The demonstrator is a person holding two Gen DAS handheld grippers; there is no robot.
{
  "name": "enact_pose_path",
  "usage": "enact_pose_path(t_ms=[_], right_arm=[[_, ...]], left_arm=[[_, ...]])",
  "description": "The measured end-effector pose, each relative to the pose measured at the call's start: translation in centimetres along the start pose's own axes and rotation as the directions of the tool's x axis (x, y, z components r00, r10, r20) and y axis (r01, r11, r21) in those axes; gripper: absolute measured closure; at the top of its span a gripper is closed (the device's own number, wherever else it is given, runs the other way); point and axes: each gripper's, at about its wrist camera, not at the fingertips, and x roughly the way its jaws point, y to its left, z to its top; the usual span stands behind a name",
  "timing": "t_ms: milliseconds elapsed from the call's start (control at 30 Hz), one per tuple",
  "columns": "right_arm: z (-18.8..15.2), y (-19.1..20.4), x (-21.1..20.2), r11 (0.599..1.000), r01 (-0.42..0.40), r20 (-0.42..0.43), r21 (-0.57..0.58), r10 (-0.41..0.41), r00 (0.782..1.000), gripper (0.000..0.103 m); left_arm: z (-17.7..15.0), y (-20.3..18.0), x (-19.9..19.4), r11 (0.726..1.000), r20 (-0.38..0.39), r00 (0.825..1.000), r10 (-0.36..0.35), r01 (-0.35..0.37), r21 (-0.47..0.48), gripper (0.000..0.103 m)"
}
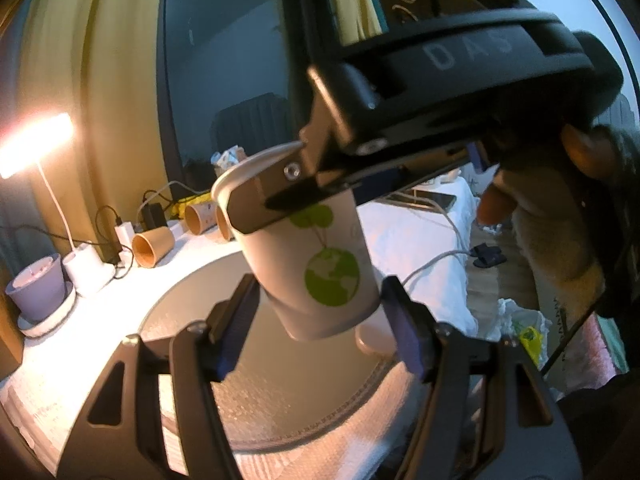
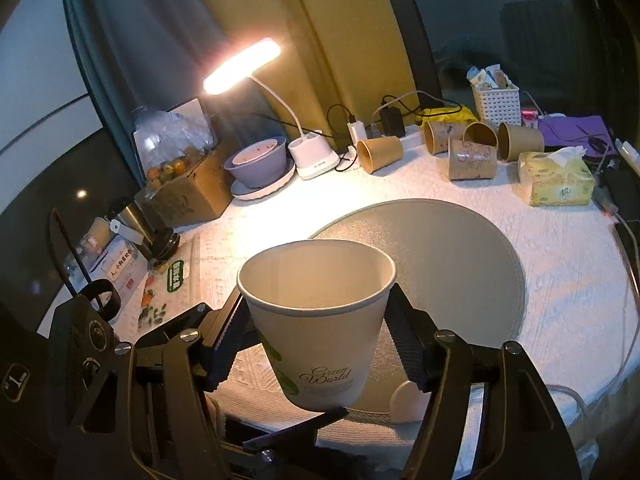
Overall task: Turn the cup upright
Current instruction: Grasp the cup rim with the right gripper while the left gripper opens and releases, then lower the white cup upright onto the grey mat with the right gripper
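Observation:
A white paper cup [image 2: 320, 320] with a green globe print [image 1: 332, 282] is held mouth up, slightly tilted, above the round grey mat [image 2: 460, 256]. My right gripper [image 2: 320, 332] is shut on the cup's upper wall, one finger on each side. In the left wrist view the right gripper's finger [image 1: 276, 200] clamps the cup near its rim. My left gripper [image 1: 320, 328] is open, its fingers on either side of the cup's lower part, apart from it. A small white round lid or coaster [image 2: 408, 402] lies on the mat below the cup.
Several brown paper cups [image 2: 380, 154] lie on their sides at the back of the white tablecloth [image 2: 560, 280]. A lit desk lamp [image 2: 242, 66], a purple bowl on a plate [image 2: 258, 162], a tissue box [image 2: 556, 178], a white basket [image 2: 496, 102] and cables stand around.

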Motion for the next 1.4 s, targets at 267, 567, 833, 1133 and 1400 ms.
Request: enact_pose_path(t_ms=[267,567,833,1133,1400], right_arm=[[0.4,-0.1,0.6,0.999,0.039,0.037,-0.015,-0.039,0.999,0.033],[1.3,-0.8,3.6,0.986,0.152,0.045,-0.074,-0.149,0.988,0.033],[2.4,-2.1,6.8,0.973,0.195,0.028,-0.121,-0.193,0.981,0.033],[3.3,-3.9,9.6,0.96,0.241,0.022,-0.14,-0.241,0.97,0.033],[4.3,-5.2,12.2,0.958,0.244,0.011,-0.148,-0.245,0.969,0.033]], left_arm=[[-0.9,1.6,0.7,0.996,-0.075,0.996,-0.048,0.042,-0.074,0.03],[-1.1,5.6,1.0,0.976,-0.154,0.985,-0.08,0.046,-0.213,0.031],[-1.0,10.9,2.2,0.933,-0.191,0.98,-0.057,-0.016,-0.36,0.031],[-2.0,16.2,3.9,0.851,-0.229,0.973,-0.021,-0.103,-0.515,0.031],[-2.8,18.3,4.8,0.816,-0.236,0.972,0.0,-0.136,-0.561,0.031]])
